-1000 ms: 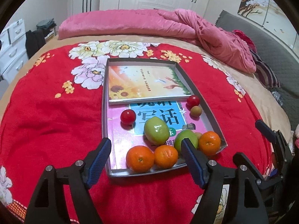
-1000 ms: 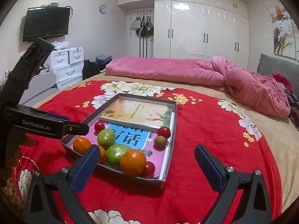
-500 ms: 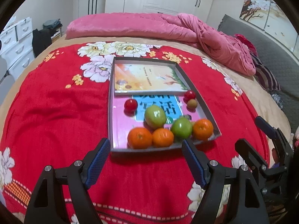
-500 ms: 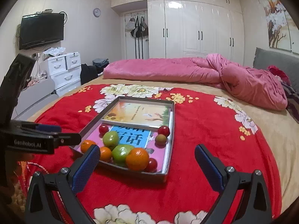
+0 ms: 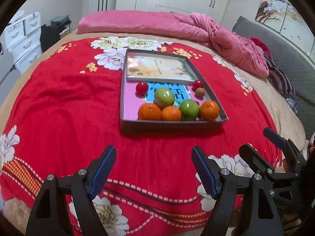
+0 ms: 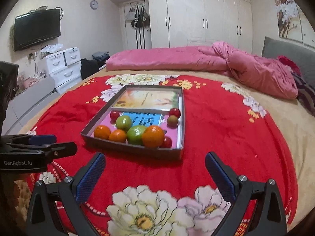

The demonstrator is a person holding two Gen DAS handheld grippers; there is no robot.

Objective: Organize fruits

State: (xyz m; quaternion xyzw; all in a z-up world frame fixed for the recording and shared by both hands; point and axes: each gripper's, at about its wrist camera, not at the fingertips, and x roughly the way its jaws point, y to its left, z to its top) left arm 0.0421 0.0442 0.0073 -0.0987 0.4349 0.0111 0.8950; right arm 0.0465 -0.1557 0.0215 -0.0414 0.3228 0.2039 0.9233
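Fruits are grouped at the near end of a shallow grey tray (image 5: 173, 124) set on the bed's red floral blanket (image 5: 65, 106): three oranges (image 5: 149, 111), two green apples (image 5: 164, 97), small red fruits (image 5: 142, 88) and one brownish fruit (image 5: 200, 92), lying on a pink book beside a second book (image 5: 157, 67). Left hand-held gripper (image 5: 153, 169) and right hand-held gripper (image 6: 155, 171) are both held apart, empty, well short of the tray. Risk is judged as follows: the oranges and apples touch one another, so gripping one could set neighbours rolling on the slick book cover; the soft bed could let the tray tilt. One small red fruit (image 6: 166, 142) behind the rightmost orange is shown clearly only in the right wrist view
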